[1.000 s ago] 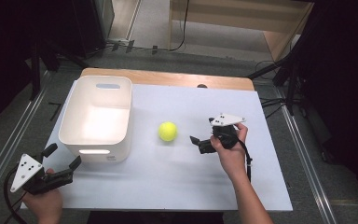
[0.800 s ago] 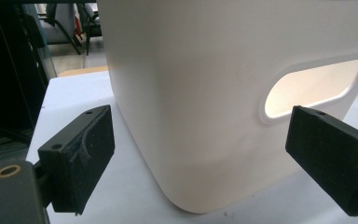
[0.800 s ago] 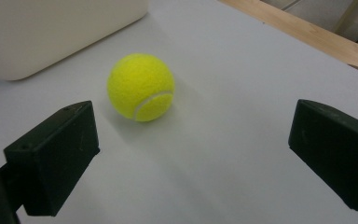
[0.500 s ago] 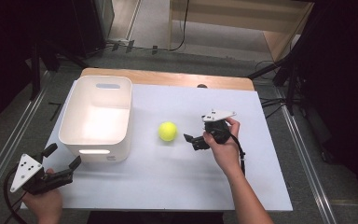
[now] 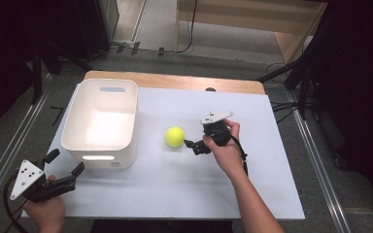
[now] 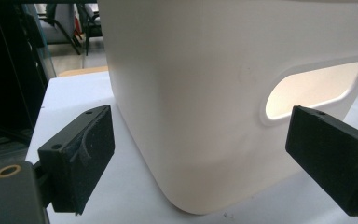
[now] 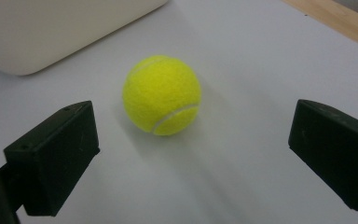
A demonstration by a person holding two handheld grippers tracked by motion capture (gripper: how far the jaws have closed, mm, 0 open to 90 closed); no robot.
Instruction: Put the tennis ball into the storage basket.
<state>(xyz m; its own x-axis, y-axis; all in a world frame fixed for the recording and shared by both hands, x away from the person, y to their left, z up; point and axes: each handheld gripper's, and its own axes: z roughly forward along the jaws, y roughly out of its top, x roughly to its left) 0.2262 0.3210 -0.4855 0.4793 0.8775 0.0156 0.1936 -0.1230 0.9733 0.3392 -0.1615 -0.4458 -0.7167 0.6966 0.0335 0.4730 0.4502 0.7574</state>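
Note:
A yellow tennis ball [image 5: 175, 136] lies on the white table top, right of a white plastic bin [image 5: 135, 116]. My right gripper [image 5: 194, 139] is held just to the right of the ball, open, its jaws pointing at it. In the right gripper view the ball [image 7: 162, 94] lies ahead of the wide-apart jaws of that gripper [image 7: 193, 128], untouched. My left gripper [image 5: 66, 163] hovers open at the table's front left corner, close to the bin's near wall. In the left gripper view the bin's wall [image 6: 205, 84] with its handle slot [image 6: 310, 88] stands just beyond the open gripper [image 6: 200, 140].
The white table top [image 5: 252, 194] has a wooden strip [image 5: 175, 82] along its far edge. Metal rails run along the floor on both sides. Dark stands and cables sit beyond the table's far right corner.
My right gripper has moved left and a little forward, ending close beside the ball. The ball, the bin and my left gripper have stayed where they were.

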